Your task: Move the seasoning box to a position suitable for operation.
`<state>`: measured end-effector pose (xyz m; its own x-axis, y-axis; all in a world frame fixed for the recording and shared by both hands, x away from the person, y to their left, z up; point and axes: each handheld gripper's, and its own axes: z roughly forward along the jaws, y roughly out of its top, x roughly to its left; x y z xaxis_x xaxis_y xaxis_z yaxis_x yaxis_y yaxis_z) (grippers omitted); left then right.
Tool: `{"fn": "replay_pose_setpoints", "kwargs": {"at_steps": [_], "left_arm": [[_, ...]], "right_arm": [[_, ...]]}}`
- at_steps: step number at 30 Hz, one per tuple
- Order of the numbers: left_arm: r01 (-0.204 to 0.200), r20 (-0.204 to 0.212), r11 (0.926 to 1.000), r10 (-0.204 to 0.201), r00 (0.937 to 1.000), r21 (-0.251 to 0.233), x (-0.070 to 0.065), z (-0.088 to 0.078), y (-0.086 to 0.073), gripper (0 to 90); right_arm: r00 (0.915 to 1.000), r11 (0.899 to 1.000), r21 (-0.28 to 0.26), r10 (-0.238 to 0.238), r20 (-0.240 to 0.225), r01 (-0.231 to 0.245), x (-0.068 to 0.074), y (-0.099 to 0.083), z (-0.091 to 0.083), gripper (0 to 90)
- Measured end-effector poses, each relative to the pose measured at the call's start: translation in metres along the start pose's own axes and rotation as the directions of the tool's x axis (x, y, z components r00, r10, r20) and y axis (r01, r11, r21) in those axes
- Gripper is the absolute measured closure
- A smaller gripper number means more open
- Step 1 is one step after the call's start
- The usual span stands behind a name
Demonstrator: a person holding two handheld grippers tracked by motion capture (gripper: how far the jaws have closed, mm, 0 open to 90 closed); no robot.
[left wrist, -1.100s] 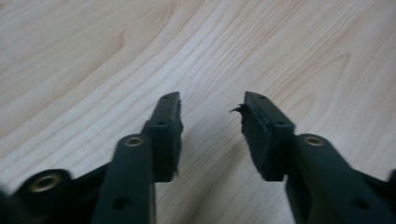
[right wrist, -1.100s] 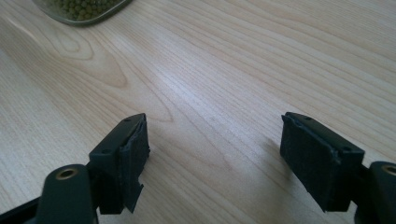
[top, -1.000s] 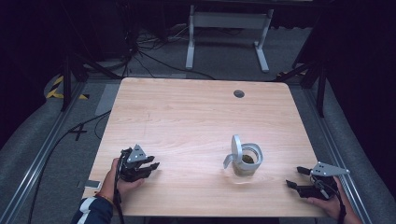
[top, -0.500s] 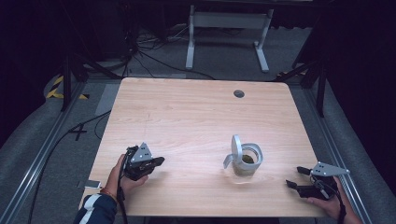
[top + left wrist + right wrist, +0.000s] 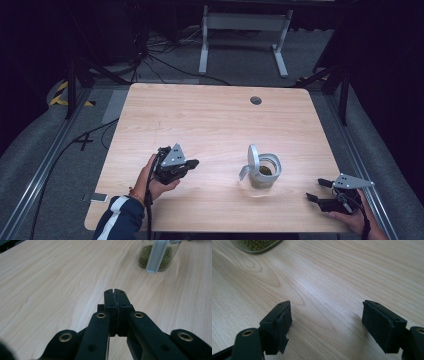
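Item: glass jar (image 5: 264, 172) of green beans, lid (image 5: 251, 161) flipped open, on the counter (image 5: 210, 115) between our claws. We judge it rigid, slick, breakable; best held low around its body. Left claw (image 5: 190, 163) pressed together, empty; right claw (image 5: 314, 190) spread, empty.

Light wood-grain table (image 5: 210, 120), rounded corners, round cable grommet (image 5: 256, 100) near far edge, right of centre. Floor is grey carpet (image 5: 40, 160). Metal rails run along the floor on both sides: left rail (image 5: 45, 167), right rail (image 5: 357, 160). Far centre: white metal stand (image 5: 242, 30) with two legs on feet. Black cables (image 5: 160, 60) tangled on the floor far left; one cable (image 5: 75, 145) runs toward the table's left edge. Yellow-black hazard tape (image 5: 62, 95) on the floor far left. Small flat grey object (image 5: 95, 197) on the floor near left. Surroundings dark, light falls mainly on the tabletop.
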<state>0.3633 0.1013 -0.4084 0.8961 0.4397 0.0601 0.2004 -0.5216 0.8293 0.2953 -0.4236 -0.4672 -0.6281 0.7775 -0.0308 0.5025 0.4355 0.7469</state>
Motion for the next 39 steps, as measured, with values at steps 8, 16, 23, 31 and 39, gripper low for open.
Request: {"fn": "replay_pose_setpoints", "kwargs": {"at_steps": [8,16,23,31,39], "left_arm": [[-0.069,0.034,0.9973,0.069,0.997,-0.024,-0.009,0.021,0.035,89.8],[-0.117,0.062,0.9919,0.12,0.9908,-0.049,-0.02,0.041,0.068,89.8],[-0.146,0.082,0.9877,0.15,0.9852,-0.055,-0.026,0.053,0.088,89.7],[-0.149,0.094,0.9861,0.156,0.9833,-0.073,-0.03,0.062,0.103,89.5],[-0.174,0.103,0.9811,0.182,0.9779,-0.084,-0.037,0.071,0.115,89.4]], "right_arm": [[1.0,1.0,0.0,0.0,0.0,0.0,0.0,0.0,0.0,23.8],[1.0,1.0,-0.001,0.001,-0.001,-0.001,0.0,0.0,0.0,23.8],[1.0,1.0,-0.001,0.001,-0.001,-0.001,0.0,0.0,0.0,23.7],[1.0,1.0,-0.001,0.0,-0.001,0.0,0.0,0.0,0.0,23.7],[1.0,1.0,-0.001,0.0,-0.001,0.0,0.0,0.0,0.0,23.8]]}}
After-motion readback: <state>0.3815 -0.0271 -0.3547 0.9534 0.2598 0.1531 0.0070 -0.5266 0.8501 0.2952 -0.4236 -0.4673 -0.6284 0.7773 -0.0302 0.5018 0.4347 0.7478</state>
